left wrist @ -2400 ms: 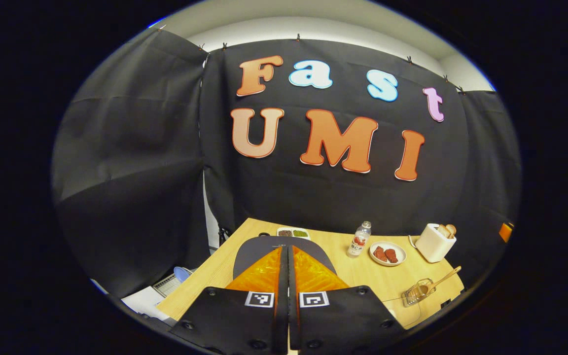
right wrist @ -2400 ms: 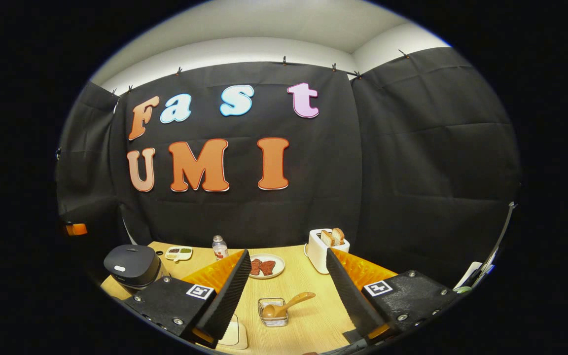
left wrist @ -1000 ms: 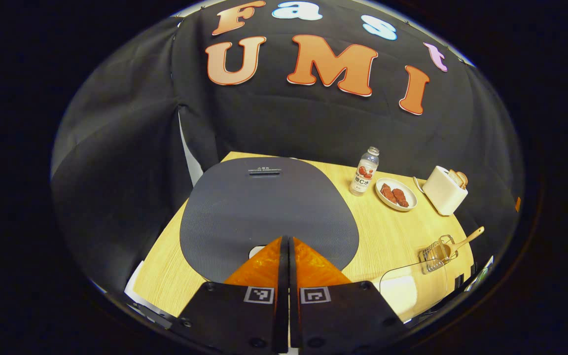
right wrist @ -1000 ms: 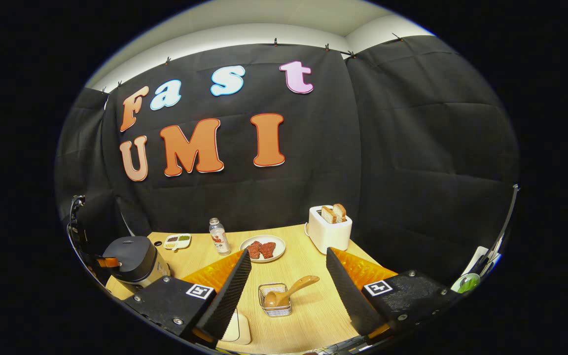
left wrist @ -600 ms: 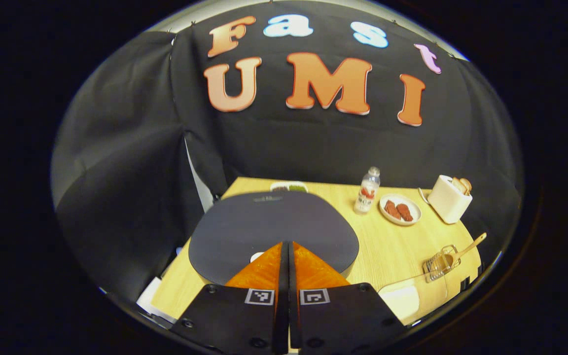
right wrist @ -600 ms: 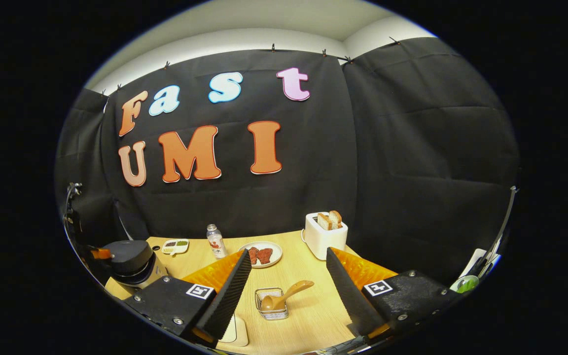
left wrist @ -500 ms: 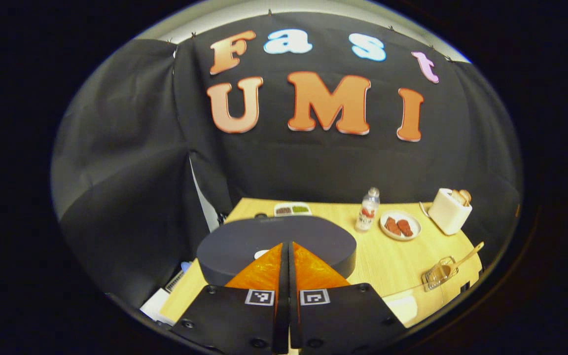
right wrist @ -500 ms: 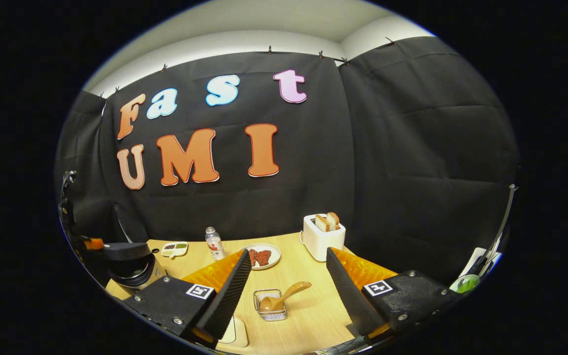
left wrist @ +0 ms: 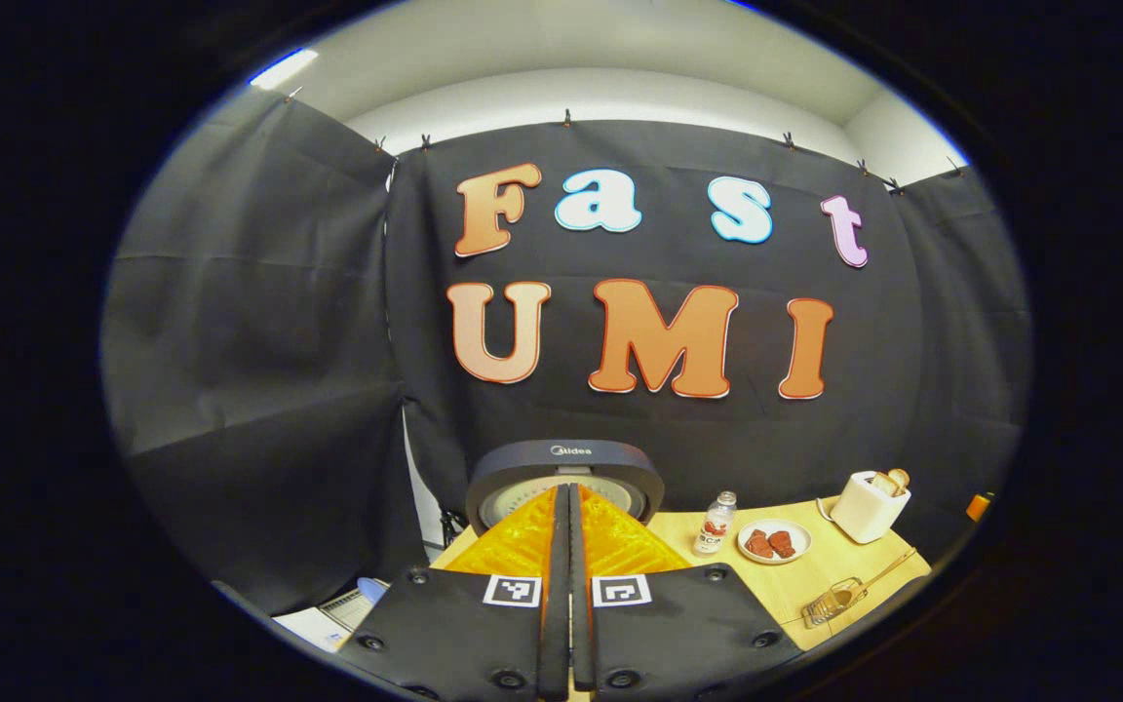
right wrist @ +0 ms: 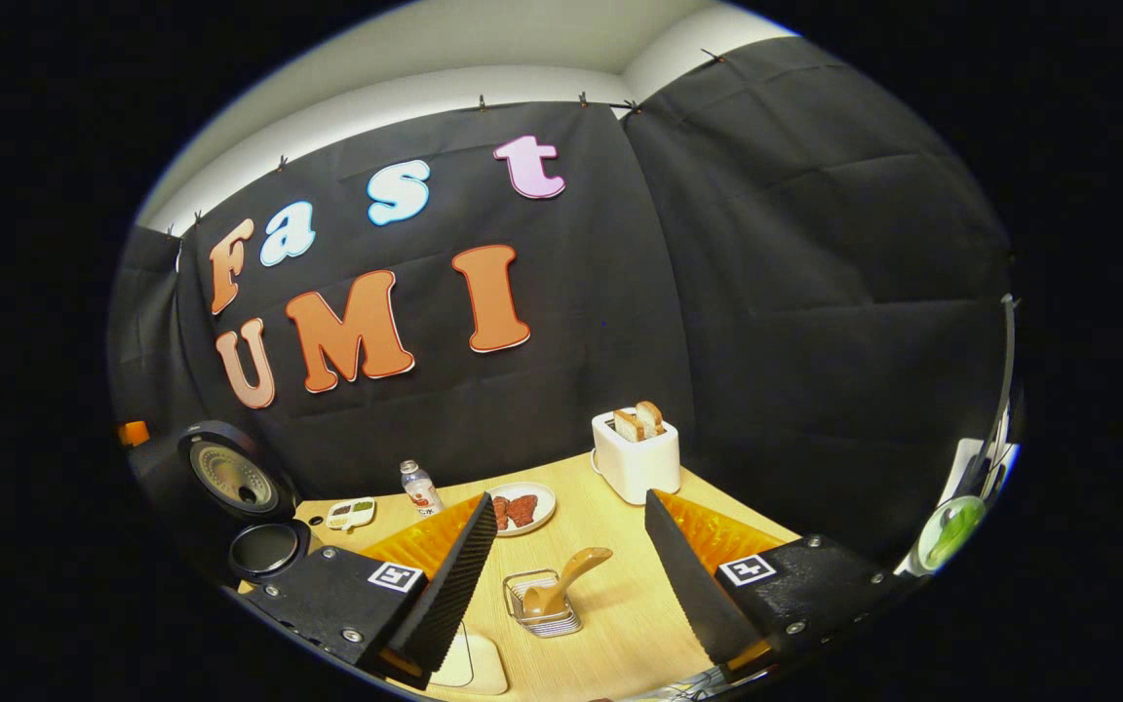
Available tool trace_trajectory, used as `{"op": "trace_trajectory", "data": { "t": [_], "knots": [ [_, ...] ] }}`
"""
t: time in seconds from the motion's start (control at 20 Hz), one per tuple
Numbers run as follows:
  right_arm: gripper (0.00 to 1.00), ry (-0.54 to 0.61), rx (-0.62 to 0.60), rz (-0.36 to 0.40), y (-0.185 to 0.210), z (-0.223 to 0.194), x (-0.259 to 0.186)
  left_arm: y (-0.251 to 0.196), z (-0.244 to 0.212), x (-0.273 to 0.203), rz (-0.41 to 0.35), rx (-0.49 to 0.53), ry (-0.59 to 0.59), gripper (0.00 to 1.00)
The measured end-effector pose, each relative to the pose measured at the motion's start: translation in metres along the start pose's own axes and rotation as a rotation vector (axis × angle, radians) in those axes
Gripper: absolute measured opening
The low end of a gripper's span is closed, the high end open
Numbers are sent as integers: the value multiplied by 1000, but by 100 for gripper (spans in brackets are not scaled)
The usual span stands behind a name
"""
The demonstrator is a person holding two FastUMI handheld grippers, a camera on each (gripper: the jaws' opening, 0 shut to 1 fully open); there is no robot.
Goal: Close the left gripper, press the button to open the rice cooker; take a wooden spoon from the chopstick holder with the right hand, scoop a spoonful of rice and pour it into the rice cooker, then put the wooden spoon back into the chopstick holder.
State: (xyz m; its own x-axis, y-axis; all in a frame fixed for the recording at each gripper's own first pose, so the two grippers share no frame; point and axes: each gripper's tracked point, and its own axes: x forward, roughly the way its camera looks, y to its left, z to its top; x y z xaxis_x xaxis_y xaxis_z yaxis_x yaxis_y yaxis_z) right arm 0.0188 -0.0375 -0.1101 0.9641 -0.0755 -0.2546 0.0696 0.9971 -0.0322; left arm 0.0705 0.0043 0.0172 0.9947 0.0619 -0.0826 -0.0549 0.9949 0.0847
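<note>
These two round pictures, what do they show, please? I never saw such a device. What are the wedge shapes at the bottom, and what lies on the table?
A person holds a two-finger gripper in each hand, and a camera rides on each one. The wedges are the fingers. In the left gripper view the left gripper is shut on nothing. In the right gripper view the right gripper is open and empty. On the wooden table stand a rice cooker with its lid raised, a toaster with bread, a plate of reddish food, a bottle, a small divided dish, and a wire chopstick holder with a wooden spoon.
</note>
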Motion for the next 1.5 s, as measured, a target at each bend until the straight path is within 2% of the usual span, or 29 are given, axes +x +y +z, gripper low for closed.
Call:
{"op": "trace_trajectory", "data": {
  "t": [0.15, 0.35, 0.4, 0.45, 0.65, 0.95, 1.1, 1.3, 1.35, 1.4, 1.45, 1.5],
  "knots": [
    [95, 44, 40, 20, 0, -33, 22, 20, 6, -16, 45, 11, -18, 5],
    [94, 118, 111, 9, -5, -73, 53, 41, 16, -34, 80, 26, -63, 13],
    [95, 132, 116, 2, -7, -82, 60, 46, 15, -38, 94, 32, -62, 25],
    [95, 146, 117, -2, -8, -90, 65, 51, 16, -44, 105, 37, -64, 24],
    [92, 197, 127, -24, -13, -116, 86, 67, 17, -53, 137, 14, -76, 69],
    [78, 222, 279, -29, -14, -135, 106, 87, 7, -57, 187, 15, -55, 96],
    [72, 225, 379, -22, -10, -140, 112, 88, 1, -54, 192, 17, -39, 96],
    [63, 200, 453, -17, -8, -141, 109, 79, -2, -45, 169, 15, -27, 96],
    [55, 200, 463, -6, -6, -140, 109, 78, -2, -44, 168, 23, -28, 96],
    [52, 202, 471, 5, -3, -142, 110, 78, -1, -42, 169, 32, -31, 96],
    [39, 201, 480, 19, -1, -141, 111, 79, -1, -41, 170, 40, -33, 96],
    [41, 204, 493, 24, 0, -141, 111, 78, -1, -41, 170, 43, -32, 96]
  ]
}}
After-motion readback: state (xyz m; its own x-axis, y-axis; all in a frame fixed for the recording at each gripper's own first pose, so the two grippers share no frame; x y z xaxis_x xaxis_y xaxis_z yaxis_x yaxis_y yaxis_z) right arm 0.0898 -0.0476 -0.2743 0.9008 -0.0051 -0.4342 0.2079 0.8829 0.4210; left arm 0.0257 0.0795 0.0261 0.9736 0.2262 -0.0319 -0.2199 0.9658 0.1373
